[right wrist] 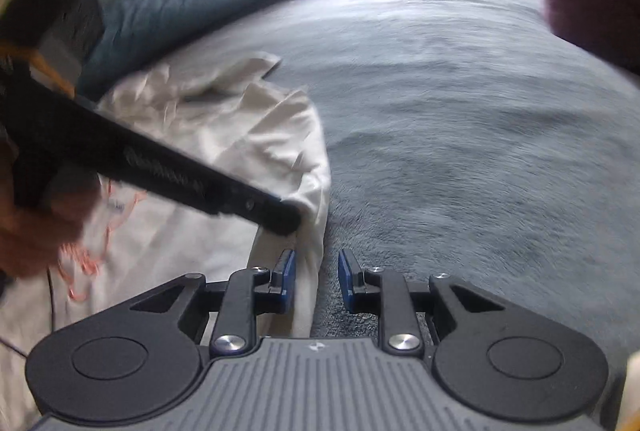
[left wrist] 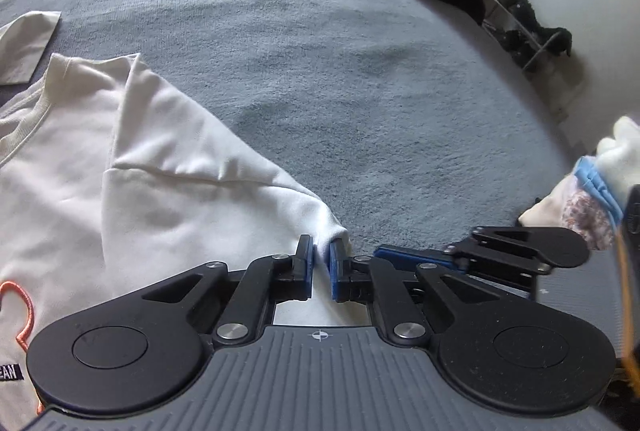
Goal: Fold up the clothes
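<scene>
Grey fleece bedding (left wrist: 360, 79) covers the bed, bare and open beyond the white sweatshirt (left wrist: 140, 167). Angled down at the sweatshirt's sleeve cuff, the left gripper (left wrist: 321, 269) is pinched tight on that cuff. Just beside it, the right gripper (right wrist: 316, 281) tilts down over the sweatshirt's edge, its jaws narrowly apart with a fold between them, not visibly pressed.

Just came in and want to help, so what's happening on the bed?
A person is folding a white sweatshirt spread on a grey blanket, with a handheld gripper in each hand. The left gripper is shut on the tip of a sleeve. The right gripper sits open beside it, with the sweatshirt's edge between its fingers but not pinched.
</scene>
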`<state>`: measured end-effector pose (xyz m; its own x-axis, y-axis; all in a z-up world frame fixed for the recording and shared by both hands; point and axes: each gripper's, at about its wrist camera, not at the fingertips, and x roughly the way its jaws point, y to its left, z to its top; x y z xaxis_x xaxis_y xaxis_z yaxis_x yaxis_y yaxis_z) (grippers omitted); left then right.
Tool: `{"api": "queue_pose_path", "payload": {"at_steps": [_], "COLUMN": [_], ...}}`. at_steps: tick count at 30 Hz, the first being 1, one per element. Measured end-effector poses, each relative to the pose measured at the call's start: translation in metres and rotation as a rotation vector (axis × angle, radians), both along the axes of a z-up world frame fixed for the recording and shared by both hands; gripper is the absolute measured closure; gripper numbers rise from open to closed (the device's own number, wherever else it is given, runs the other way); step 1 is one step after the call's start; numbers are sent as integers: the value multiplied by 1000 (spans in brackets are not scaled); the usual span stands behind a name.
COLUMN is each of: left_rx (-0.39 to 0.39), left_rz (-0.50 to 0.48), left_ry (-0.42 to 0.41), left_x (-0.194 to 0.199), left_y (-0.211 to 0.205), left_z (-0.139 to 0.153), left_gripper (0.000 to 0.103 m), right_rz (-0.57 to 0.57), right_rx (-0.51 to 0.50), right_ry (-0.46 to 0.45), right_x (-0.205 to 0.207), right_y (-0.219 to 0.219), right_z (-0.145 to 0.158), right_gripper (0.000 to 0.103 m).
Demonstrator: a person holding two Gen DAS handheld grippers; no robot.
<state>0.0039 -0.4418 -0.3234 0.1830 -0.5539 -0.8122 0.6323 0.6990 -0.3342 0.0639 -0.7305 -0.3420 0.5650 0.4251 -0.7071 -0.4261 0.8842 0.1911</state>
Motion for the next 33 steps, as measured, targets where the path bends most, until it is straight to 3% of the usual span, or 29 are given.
{"api": "queue_pose_path", "payload": {"at_steps": [3,7,11,15,20,24,26,29,33], "left_rx": [-10,-20,19,3,126,148,135,129,167], "left_rz": [-3,-25,-60,-65,14,36,48,73,149], "left_ry": [3,4,8,-11,-51,-50,-65,-97,-86], "left_x": [1,1,-1,1,21,32,38,52,76], "left_y": [4,1,-4,11,37,50,51,47,42], "left_z": [1,0,-6,3,-8,-8,-2,-1,-21], "left_gripper": [96,94,88,82,81,81,81,80,78], "right_rz": [52,-51,-195,-162,-226,-261,-287,-235,-51], "right_rx": [-3,7,126,98,179,5,-21,74,164], "right_ry": [30,0,53,31,95,51,37,-8,4], "right_x": [5,10,15,13,15,3,-1,-4,11], "right_y": [5,3,-24,-22,-45,-36,-40,-39,-9], "right_z": [-8,-14,-21,-21,-19,0,10,32,30], "right_gripper": [78,81,80,81,76,72,71,69,72]}}
